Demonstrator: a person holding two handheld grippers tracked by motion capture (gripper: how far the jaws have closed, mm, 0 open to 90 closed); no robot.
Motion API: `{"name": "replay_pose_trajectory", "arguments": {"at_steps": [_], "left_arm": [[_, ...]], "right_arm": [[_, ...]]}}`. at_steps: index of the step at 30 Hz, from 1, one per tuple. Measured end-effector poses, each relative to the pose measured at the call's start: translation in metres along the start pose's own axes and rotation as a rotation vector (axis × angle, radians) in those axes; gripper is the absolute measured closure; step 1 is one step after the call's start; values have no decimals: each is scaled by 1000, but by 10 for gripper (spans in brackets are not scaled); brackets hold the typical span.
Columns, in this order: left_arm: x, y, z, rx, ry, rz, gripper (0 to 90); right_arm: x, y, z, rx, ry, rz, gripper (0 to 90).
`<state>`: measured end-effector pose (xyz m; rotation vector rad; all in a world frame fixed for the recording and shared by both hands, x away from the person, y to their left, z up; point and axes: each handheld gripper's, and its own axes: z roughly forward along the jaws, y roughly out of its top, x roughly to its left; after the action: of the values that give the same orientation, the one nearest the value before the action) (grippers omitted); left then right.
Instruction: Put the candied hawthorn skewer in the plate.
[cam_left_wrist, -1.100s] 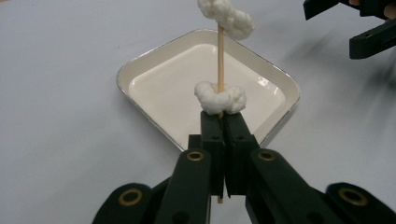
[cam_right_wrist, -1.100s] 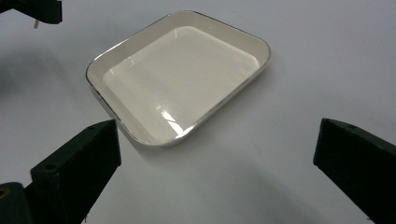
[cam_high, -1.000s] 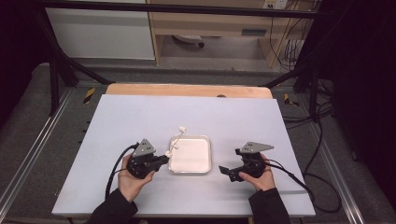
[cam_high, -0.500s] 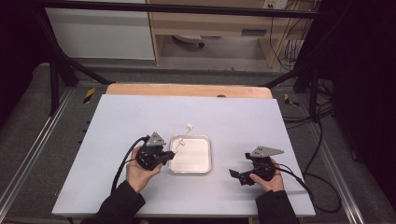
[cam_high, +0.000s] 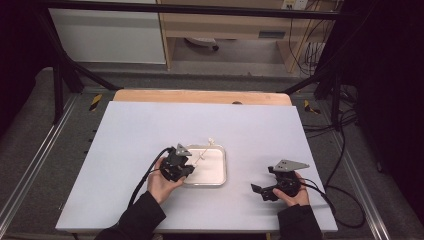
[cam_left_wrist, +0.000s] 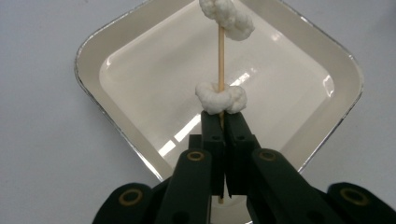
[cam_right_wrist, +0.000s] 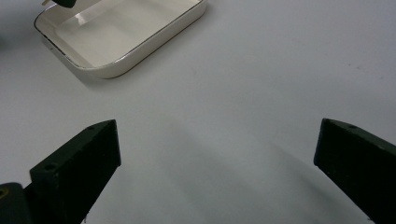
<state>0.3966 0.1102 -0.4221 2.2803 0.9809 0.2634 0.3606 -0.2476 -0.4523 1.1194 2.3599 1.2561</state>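
Skewer (cam_left_wrist: 221, 60) clamped tight, and we have a clean look at it in the left gripper view: a thin wooden stick runs straight up from between the two black jaws, which are pressed together on its lower end. One white, lumpy piece (cam_left_wrist: 220, 98) sits threaded on the stick just above the jaw tips, touching them or very nearly so. A second white piece (cam_left_wrist: 227, 16) rides higher up, at the top edge of that view. What the pieces are made of we cannot tell.

Under the skewer lies the tray (cam_left_wrist: 93, 88), a shallow white dish with rounded corners and a thin metallic rim, its floor bare and glossy. From the high view we see the left gripper (cam_high: 186, 167) at the tray's left edge, held in the person's left hand (cam_high: 162, 182), with the skewer slanting up and away over the tray (cam_high: 220, 180) toward its far side. The skewer is in the air, held above the dish rather than lying in it.

Over on the other side, the right gripper (cam_high: 260, 190) rests low in the person's right hand (cam_high: 295, 195), well apart from the tray, near the front right of the white table (cam_high: 125, 130). In the right gripper view its jaws stand wide apart with nothing but bare tabletop between them, and the tray (cam_right_wrist: 140, 49) lies ahead and off to the upper left.
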Motion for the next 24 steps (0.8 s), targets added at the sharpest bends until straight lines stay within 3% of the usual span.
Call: {"name": "replay_pose_trajectory", "arguments": {"at_steps": [13, 19, 24], "left_arm": [[-4, -2, 9, 90, 17, 9, 881], [-3, -1, 10, 89, 14, 6, 874], [-2, -2, 8, 82, 5, 13, 807]], "right_arm": [[-1, 0, 0, -5, 2, 3, 11], [0, 0, 0, -5, 4, 3, 12], [0, 0, 0, -3, 4, 6, 12]]}}
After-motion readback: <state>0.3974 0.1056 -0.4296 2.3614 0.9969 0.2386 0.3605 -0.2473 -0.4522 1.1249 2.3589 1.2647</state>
